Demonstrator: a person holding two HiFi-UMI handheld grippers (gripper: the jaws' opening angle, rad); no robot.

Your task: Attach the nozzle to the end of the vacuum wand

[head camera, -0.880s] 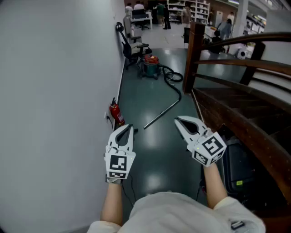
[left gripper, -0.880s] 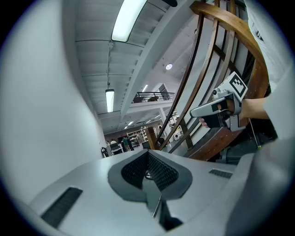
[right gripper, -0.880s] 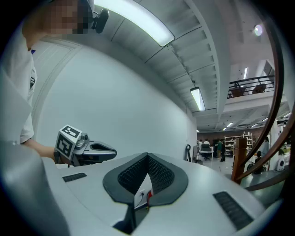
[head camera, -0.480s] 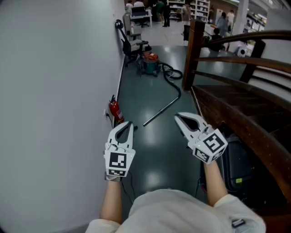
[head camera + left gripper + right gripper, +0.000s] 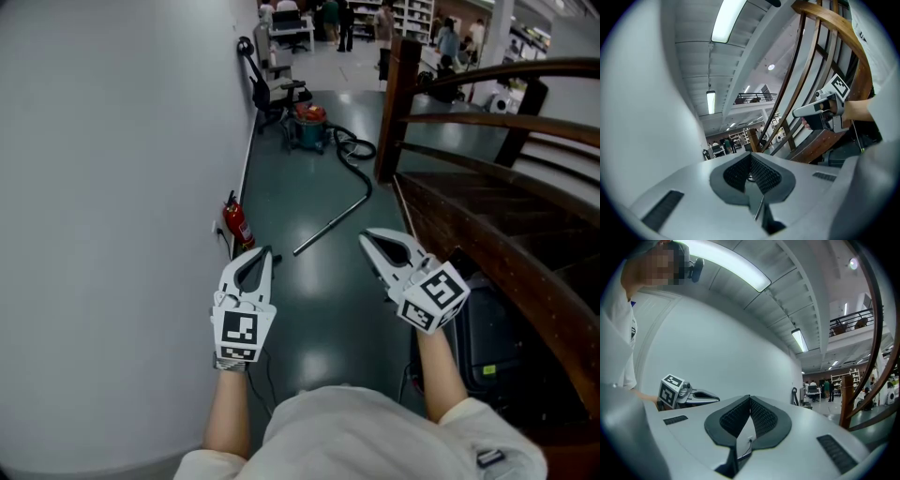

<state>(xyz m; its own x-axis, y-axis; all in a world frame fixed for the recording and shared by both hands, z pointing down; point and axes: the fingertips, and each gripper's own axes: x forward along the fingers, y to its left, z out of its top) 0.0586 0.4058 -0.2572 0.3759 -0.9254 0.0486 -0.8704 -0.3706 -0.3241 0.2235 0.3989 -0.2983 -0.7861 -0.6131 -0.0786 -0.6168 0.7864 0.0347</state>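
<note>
— Head view, and the long silver metal vacuum wand [image 5: 330, 226] lies flat on the glossy dark green floor [image 5: 309, 309], slanting away, with its far end meeting the black ribbed hose [image 5: 356, 155].

— And past the wand that hose curls on to the red-topped canister vacuum [image 5: 307, 129]. What about the grippers?

— Both are held up on the near side of the wand, clear of it. The white left gripper [image 5: 267, 253] has its jaws pressed together on nothing. The white right gripper [image 5: 366, 240] is the same, pads meeting with nothing between them. Each one points level.

— Left of the wand's near end there's a small red fire extinguisher [image 5: 236, 225], standing against the plain white wall [image 5: 112, 187].

— And right of the wand, the brown wooden stair railing [image 5: 487, 127] sweeps by, with a black case [image 5: 487, 342] tucked beneath it.
</note>
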